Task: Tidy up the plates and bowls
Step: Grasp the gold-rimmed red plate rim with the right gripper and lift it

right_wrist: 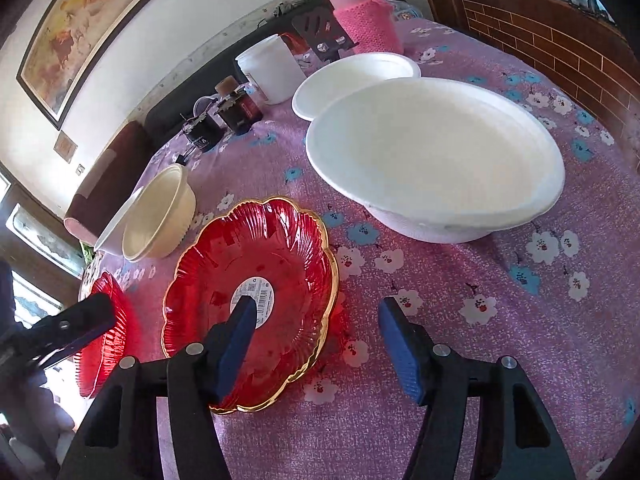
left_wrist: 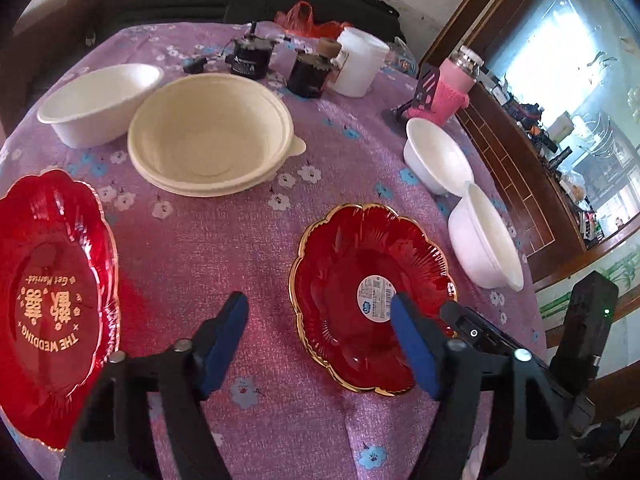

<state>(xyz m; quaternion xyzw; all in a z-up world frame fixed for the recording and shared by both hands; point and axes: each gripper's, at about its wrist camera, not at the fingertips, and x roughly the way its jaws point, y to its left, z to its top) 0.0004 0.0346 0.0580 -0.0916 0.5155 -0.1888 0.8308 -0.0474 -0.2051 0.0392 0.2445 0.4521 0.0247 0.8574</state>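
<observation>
1. The left gripper hangs over the purple floral tablecloth, jaws spread wide, nothing between them.
2. The right gripper is just as wide open and empty, its left finger above the gold-rimmed red plate.
3. That plate lies flat near the table's front, sticker showing at its centre.
4. A second red plate with gold lettering sits well to its left.
5. Behind them, the cream bowl stack touches a white bowl.
6. On the right, two white bowls sit side by side near the pink-sleeved flask.
</observation>
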